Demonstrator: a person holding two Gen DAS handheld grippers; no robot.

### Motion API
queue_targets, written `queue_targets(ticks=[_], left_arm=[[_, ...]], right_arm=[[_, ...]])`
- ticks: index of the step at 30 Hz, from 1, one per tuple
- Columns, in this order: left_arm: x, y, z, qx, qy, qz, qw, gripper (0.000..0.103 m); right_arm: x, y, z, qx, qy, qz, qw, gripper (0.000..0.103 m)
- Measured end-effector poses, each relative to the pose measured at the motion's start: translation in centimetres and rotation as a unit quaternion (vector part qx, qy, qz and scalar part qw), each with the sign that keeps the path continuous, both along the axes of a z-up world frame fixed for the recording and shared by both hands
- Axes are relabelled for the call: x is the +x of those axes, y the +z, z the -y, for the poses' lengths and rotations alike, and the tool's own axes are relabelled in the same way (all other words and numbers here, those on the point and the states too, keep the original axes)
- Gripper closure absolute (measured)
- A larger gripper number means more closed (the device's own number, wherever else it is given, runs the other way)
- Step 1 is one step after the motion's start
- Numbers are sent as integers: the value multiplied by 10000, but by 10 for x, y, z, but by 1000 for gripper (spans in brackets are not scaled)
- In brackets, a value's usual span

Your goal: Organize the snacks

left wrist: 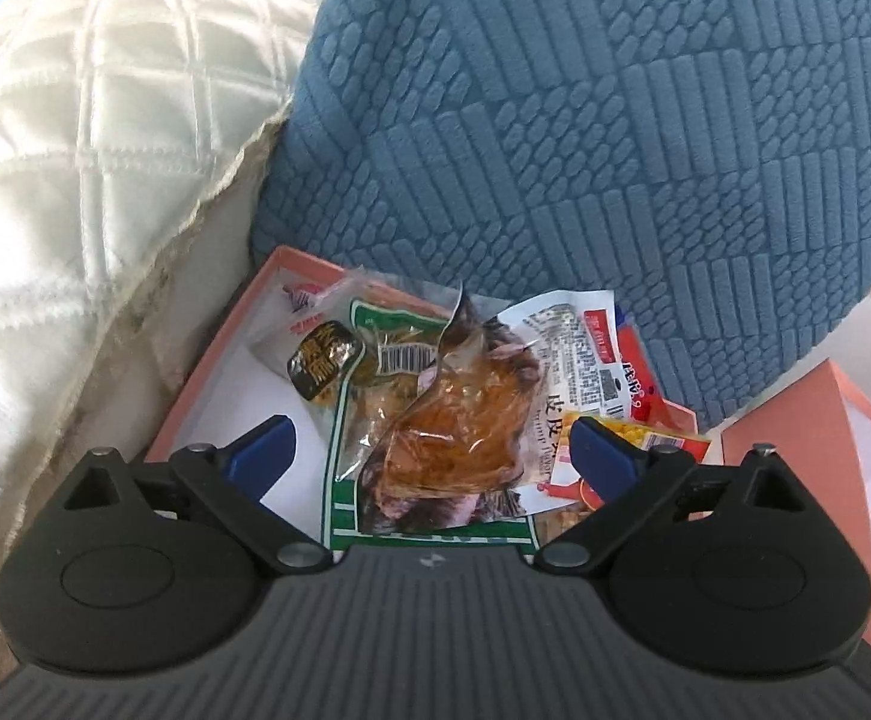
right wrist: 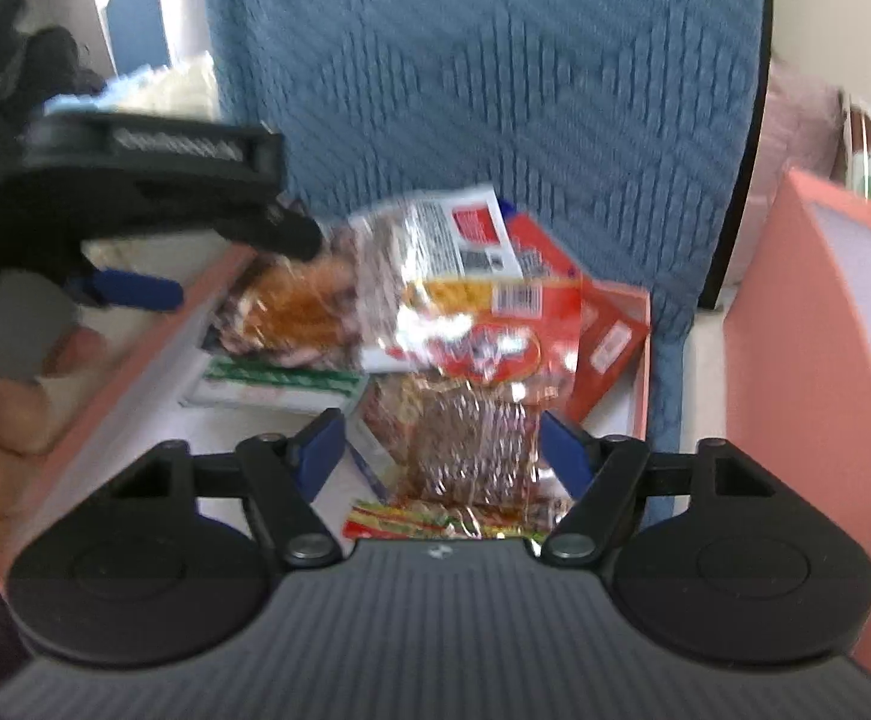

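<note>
A pink-walled box [left wrist: 213, 354] holds several snack packets. In the left wrist view a clear packet of orange-brown food [left wrist: 465, 420] lies on a green-edged packet [left wrist: 375, 516], with a small black sachet [left wrist: 321, 363] and a white and red packet [left wrist: 585, 354] beside it. My left gripper [left wrist: 435, 450] is open just above the clear packet and holds nothing. In the blurred right wrist view my right gripper [right wrist: 441, 450] is open over a shiny brown packet [right wrist: 471, 444] in the box [right wrist: 123, 360]. The left gripper [right wrist: 135, 288] shows there at the box's left wall.
A blue textured cushion [left wrist: 615, 150] leans behind the box, a white quilted pillow [left wrist: 87, 180] lies to its left. A second pink box or lid [right wrist: 795, 360] stands at the right. A bare hand [right wrist: 9, 408] holds the left gripper.
</note>
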State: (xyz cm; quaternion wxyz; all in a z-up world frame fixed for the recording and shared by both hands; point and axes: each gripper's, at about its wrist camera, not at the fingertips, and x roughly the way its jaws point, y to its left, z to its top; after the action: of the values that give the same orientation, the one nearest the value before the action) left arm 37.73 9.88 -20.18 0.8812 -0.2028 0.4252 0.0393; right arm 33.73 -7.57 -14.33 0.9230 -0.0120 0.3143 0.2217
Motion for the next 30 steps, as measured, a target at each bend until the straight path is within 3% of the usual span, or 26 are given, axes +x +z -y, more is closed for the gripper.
queue_targets(ticks=[2, 5, 11, 16, 23, 28, 30], left_arm=[[1, -4, 0, -128, -86, 37, 9999, 6], [5, -7, 6, -25, -227, 70, 9997, 10], [17, -14, 20, 375, -490, 100, 9980, 18], [19, -19, 26, 642, -654, 51, 9958, 26], [19, -20, 28, 997, -773, 114, 9919, 34], [22, -23, 34, 1093, -828, 183, 9904, 35], [24, -23, 41, 1186, -945, 232, 9882, 39]], right_arm=[[3, -6, -3, -165, -18, 99, 9998, 17], [9, -15, -9, -476, -145, 148, 9987, 16], [23, -25, -15, -389, -51, -265, 9989, 16], [25, -32, -27, -729, -55, -109, 9973, 16], [33, -37, -28, -642, 67, -120, 9978, 11], [40, -36, -18, -258, 94, -405, 9988, 24], [37, -34, -17, -232, 158, -395, 9988, 31]])
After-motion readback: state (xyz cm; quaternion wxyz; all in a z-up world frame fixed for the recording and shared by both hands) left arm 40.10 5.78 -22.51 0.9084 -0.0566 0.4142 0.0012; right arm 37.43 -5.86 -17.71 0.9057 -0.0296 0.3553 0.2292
